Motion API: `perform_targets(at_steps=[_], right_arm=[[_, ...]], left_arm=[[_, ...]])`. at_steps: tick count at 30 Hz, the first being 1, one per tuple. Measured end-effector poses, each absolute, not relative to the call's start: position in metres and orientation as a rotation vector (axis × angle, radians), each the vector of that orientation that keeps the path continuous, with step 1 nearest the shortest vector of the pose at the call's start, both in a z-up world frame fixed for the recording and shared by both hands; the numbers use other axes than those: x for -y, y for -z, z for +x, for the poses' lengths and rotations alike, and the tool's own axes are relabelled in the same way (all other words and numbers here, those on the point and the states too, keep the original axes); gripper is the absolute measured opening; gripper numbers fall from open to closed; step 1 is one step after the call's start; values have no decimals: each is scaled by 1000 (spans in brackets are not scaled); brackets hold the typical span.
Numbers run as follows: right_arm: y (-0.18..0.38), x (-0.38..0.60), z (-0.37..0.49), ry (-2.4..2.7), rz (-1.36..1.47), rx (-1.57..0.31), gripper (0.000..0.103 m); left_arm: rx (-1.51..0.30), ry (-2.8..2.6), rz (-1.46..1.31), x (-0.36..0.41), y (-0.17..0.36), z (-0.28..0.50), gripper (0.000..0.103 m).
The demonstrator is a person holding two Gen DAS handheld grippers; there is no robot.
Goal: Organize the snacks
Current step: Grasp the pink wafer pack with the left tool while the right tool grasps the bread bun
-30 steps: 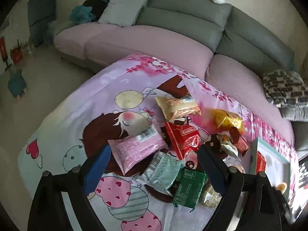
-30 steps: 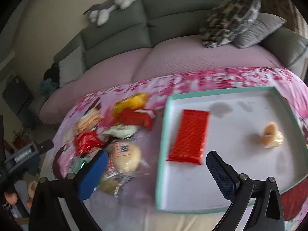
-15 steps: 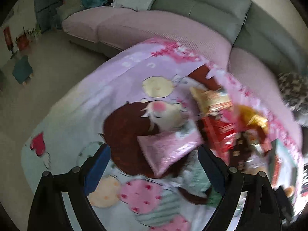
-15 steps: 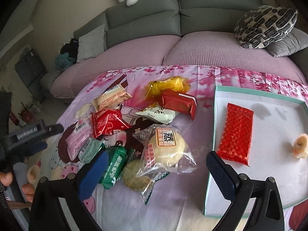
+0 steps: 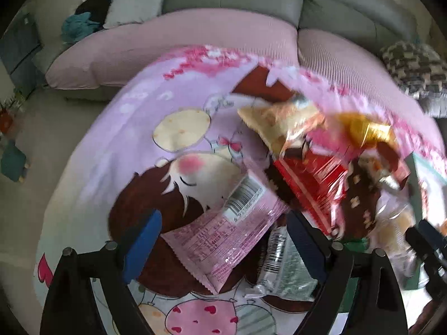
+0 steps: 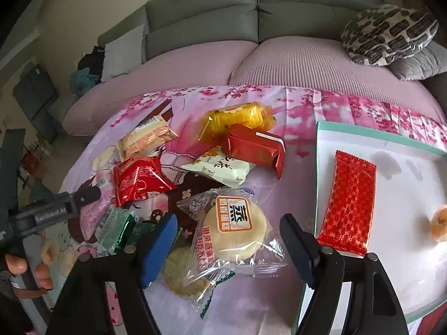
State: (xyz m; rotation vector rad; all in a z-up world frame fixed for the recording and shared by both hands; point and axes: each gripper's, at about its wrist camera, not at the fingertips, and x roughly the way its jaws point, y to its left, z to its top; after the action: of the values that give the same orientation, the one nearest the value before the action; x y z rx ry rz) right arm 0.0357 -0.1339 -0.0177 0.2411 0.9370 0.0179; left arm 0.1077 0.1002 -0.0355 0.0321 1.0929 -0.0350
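We straddled the pink packet (image 5: 223, 237) with the left gripper (image 5: 223, 240) wide; the right gripper (image 6: 229, 243), jaws just narrowing, bracketed the clear-wrapped cake (image 6: 234, 231) for pickup, neither gripped.

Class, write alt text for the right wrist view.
The right gripper, jaws open and just closing, straddles a clear-wrapped round pastry among snack packets on a pink cloth; a teal-rimmed tray beside them holds a red wafer packet.

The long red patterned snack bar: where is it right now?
In the right wrist view the long red snack bar lies flat inside the white tray, along its left wall, right of the clear-wrapped round pastry.
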Motion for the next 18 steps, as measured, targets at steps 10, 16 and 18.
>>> perform_targets(at_steps=[10, 16, 18], right_arm=[[31, 136, 41, 1, 246, -978, 66], [36, 138, 41, 7, 257, -991, 64], [38, 138, 42, 9, 263, -997, 63]], left_arm=[[-1152, -14, -28, -114, 55, 110, 69], [-1148, -47, -35, -117, 54, 110, 47], [-1144, -49, -43, -119, 52, 110, 41]])
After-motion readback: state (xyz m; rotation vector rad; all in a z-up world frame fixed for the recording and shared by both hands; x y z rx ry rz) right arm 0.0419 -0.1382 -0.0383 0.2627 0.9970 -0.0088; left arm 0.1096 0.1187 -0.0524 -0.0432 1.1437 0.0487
